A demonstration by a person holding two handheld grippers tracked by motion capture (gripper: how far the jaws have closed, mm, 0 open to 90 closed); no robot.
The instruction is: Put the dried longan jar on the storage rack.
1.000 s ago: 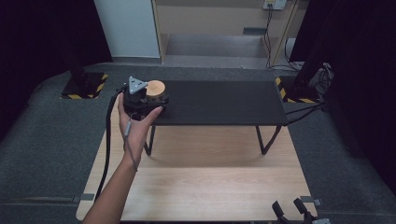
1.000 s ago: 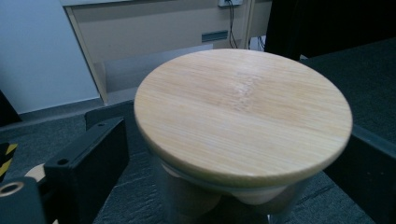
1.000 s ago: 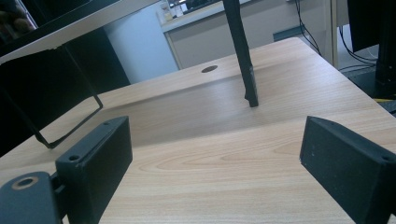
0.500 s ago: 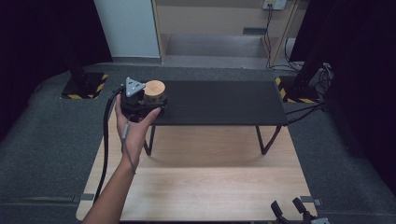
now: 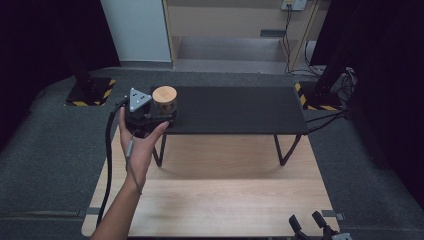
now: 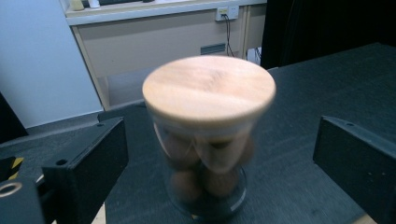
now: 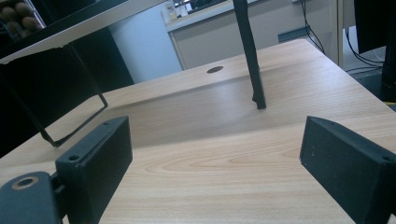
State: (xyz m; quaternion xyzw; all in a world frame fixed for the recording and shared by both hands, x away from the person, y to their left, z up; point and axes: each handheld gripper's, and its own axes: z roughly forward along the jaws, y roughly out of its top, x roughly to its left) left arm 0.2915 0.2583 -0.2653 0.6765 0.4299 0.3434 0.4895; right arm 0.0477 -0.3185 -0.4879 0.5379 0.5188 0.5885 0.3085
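Two jaws of left gripper (image 6: 210, 186) apart, flanking glass jar (image 6: 208, 140) with wooden lid, no contact seen. Jar stands at left end of black bench (image 5: 240, 110). Grasp not yet made; closing and lifting remain. Right gripper (image 7: 215, 177) spread wide, idle over wooden table (image 7: 224, 154).

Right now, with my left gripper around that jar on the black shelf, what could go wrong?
1. The left gripper is open, with its jaws standing clear of the jar on both sides. Lifting now would likely leave it behind.
2. The jar sits near the left end of the black shelf, so a nudge could push it off.
3. The wooden lid may be loose; gripping high could pop it.
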